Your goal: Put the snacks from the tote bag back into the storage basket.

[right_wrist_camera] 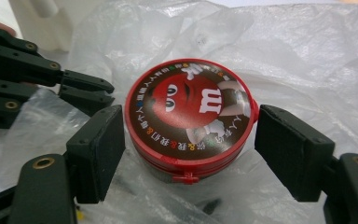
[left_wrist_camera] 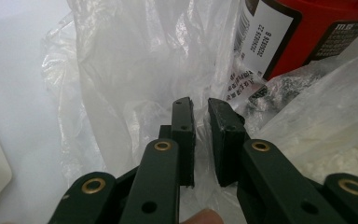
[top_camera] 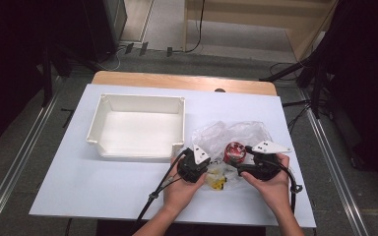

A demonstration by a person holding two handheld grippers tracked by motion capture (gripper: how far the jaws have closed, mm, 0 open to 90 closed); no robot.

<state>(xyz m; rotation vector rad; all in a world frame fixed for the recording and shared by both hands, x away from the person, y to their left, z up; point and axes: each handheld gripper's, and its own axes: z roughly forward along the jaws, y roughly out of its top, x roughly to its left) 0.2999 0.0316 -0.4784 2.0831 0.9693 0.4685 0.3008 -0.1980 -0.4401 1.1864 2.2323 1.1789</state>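
Note:
A round red candy tin (top_camera: pixel 235 151) with a cartoon face on its lid sits inside a crumpled clear plastic bag (top_camera: pixel 226 132) on the table. In the right gripper view the tin (right_wrist_camera: pixel 189 107) stands between the pads of my right gripper (right_wrist_camera: pixel 191 140), which is open, with a gap on each side. In the high view my right gripper (top_camera: pixel 250 156) is just right of the tin. My left gripper (left_wrist_camera: pixel 201 116) is nearly closed, pinching a fold of the bag (left_wrist_camera: pixel 135 60) left of the tin (left_wrist_camera: pixel 326 28). Its jaws (right_wrist_camera: pixel 100 93) reach in from the left.
An empty white tray (top_camera: pixel 98 123) stands to the left, behind the left hand. Small yellow pieces (top_camera: pixel 220 183) lie in the bag near the front, between the hands. The white tabletop (top_camera: pixel 103 187) has room at the front left. Cables trail off the front edge.

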